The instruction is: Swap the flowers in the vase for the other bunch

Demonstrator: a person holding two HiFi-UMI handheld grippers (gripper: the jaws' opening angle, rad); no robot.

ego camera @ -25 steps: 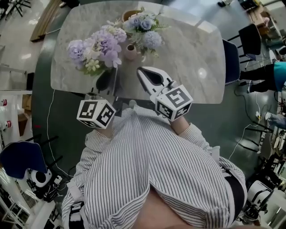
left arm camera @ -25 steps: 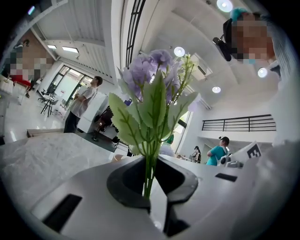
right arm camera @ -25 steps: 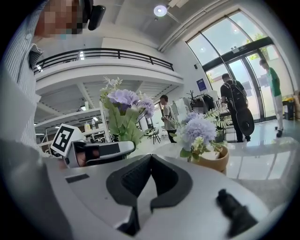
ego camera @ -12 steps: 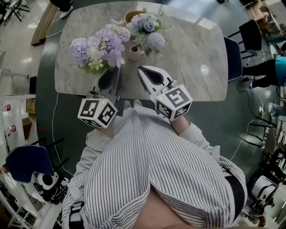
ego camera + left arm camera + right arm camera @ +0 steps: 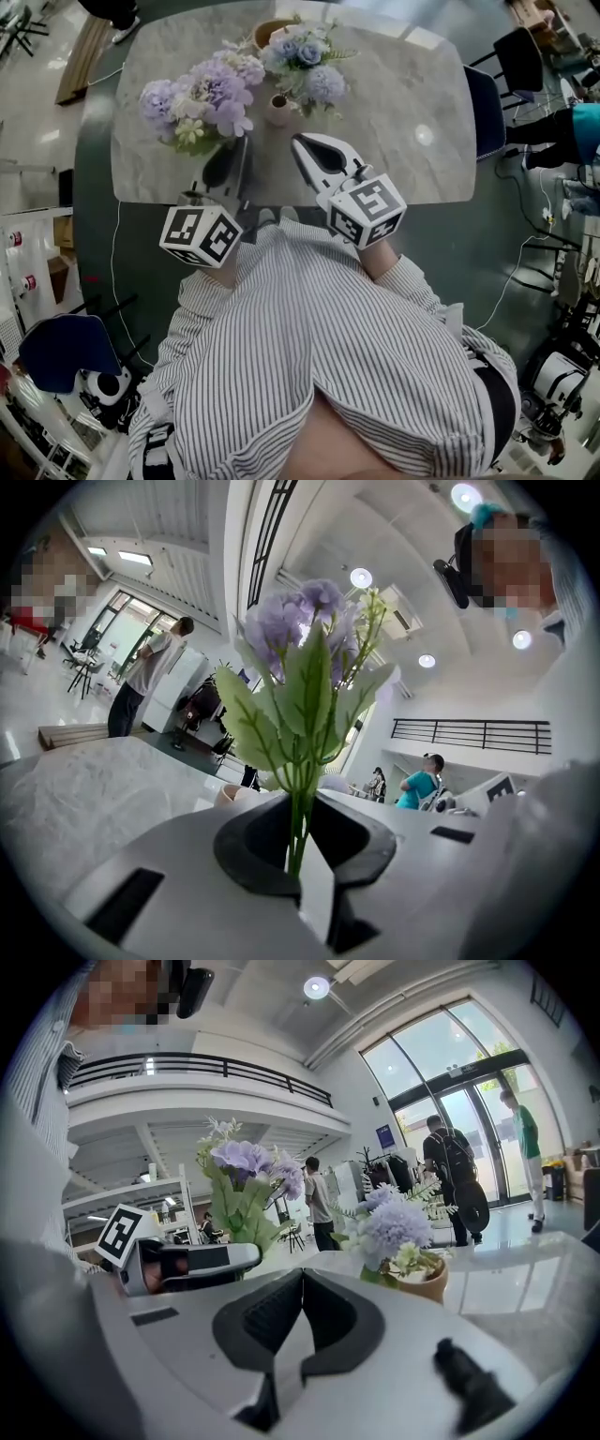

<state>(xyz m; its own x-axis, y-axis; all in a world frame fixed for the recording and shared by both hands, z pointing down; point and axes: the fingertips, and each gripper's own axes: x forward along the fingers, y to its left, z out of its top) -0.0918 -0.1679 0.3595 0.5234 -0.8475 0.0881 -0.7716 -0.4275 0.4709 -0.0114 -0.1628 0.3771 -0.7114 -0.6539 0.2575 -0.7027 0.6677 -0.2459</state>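
The marble table [image 5: 412, 94] carries a blue bunch [image 5: 302, 58] in a brown pot at its far edge. The left gripper [image 5: 240, 142] is clamped on the stems of the purple bunch [image 5: 208, 94], just left of the small pink vase [image 5: 277, 109]. The right gripper [image 5: 300, 142] is closed and empty. Nothing has noticeably shifted in the last second.

lilac bunch [image 5: 202, 94]: gripped | pink vase [image 5: 277, 110]: upright | blue bunch [image 5: 305, 61]: behind vase

lilac flowers [image 5: 211, 94], pink vase [image 5: 277, 109], grey marbled table [image 5: 394, 94], white pinstriped shirt [image 5: 319, 347]
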